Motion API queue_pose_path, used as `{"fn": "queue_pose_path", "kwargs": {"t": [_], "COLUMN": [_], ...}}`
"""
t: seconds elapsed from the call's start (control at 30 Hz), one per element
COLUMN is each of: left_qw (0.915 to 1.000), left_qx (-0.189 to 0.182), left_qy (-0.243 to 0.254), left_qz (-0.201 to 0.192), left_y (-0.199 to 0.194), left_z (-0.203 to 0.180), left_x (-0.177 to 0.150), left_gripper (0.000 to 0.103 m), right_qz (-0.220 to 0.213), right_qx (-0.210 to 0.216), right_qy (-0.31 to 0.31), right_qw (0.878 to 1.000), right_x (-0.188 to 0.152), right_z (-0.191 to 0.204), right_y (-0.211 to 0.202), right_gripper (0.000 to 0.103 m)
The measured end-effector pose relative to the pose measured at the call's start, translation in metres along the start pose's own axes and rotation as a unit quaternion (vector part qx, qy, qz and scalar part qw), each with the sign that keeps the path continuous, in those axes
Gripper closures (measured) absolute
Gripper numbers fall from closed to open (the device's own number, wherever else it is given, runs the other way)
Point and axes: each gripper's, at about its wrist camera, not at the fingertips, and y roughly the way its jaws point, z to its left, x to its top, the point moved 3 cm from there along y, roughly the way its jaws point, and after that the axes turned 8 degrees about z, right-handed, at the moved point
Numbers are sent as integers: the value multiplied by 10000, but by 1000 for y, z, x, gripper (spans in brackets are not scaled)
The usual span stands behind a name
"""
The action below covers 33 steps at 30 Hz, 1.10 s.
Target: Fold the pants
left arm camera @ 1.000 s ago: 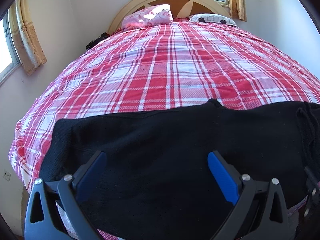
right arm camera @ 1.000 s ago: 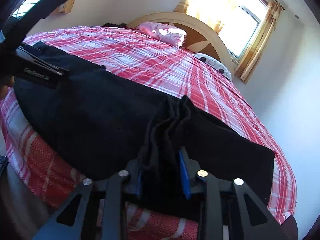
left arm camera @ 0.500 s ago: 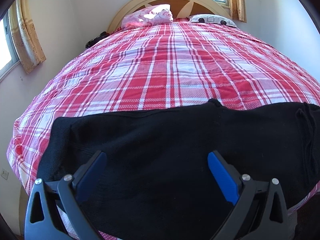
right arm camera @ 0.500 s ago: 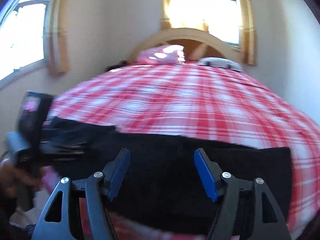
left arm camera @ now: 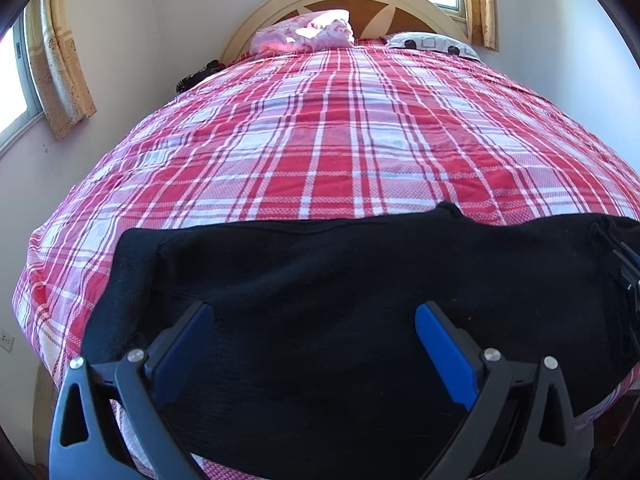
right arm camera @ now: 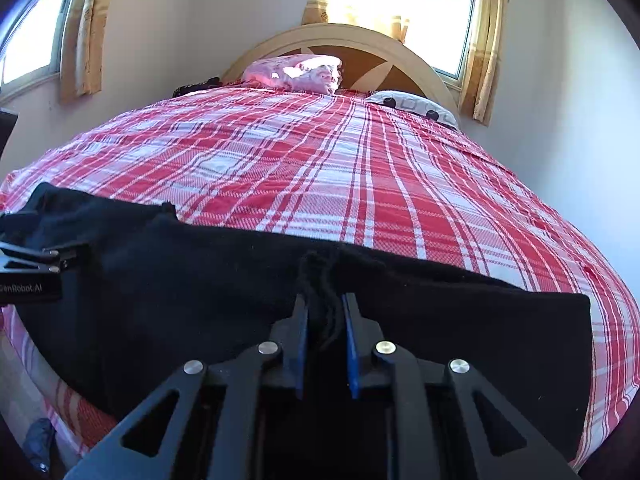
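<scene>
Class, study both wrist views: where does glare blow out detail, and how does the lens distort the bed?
Right wrist view: the window above the headboard is washed out. Left wrist view: fisheye bulges the plaid bed; the black pants lose texture in darkness.

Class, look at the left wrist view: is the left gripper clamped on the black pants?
No: the left gripper has its blue fingers spread wide apart over the black pants, pinching no fabric.

- "genrobot.ai" in pale letters on the black side of the left gripper (right arm camera: 28, 276), seen at the left edge of the right wrist view; its first letter is cut off
</scene>
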Motion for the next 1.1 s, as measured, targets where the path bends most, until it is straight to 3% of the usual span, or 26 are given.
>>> {"fn": "queue_pose_path", "kwargs": {"t": [0.17, 0.27, 0.4, 0.5, 0.57, 0.67, 0.73, 0.8, 0.87, 0.93, 1.07, 1.1], "left_qw": [9998, 9997, 9991, 9980, 9965, 9920, 9870, 9829, 9756, 9665, 9478, 9467], "left_qx": [13, 138, 290, 475, 647, 906, 971, 740, 240, -252, -914, -980], "left_qy": [-133, -134, -252, -394, -517, -822, -1191, -1617, -2140, -2515, -2999, -3025], "left_qz": [-124, -151, -189, -135, -125, -323, -481, -475, -422, -437, -577, -507], "left_y": [-6, -6, -7, -7, -9, -20, -27, -28, -25, -22, -18, -14], "left_z": [16, 26, 46, 62, 74, 95, 113, 134, 153, 162, 164, 161], "left_x": [-2, -4, -11, -16, -19, -24, -28, -34, -43, -51, -59, -61], "left_gripper": [0, 0, 0, 0, 0, 0, 0, 0, 6, 24, 25, 25], "right_qz": [-133, 87, -85, -241, -566, -963, -1011, -850, -583, -377, -326, -327], "right_qx": [291, 651, 592, 1532, 1491, 1012, 739, 621, 669, 770, 764, 763], "right_qy": [81, -58, -71, 676, 852, 989, 1221, 1478, 1743, 1892, 1778, 1739], "right_qw": [9995, 9978, 9982, 9856, 9835, 9852, 9846, 9834, 9807, 9782, 9806, 9812], "right_x": [10, 3, -2, 5, 9, 8, 3, -4, -12, -21, -27, -27], "right_z": [14, 36, 42, 21, 10, -7, -20, -33, -41, -43, -37, -36], "right_y": [-3, 14, 17, -1, -18, -34, -35, -28, -18, -8, -3, -2], "right_gripper": [92, 92, 92, 91, 90, 89, 88, 85, 84, 84, 80, 78]}}
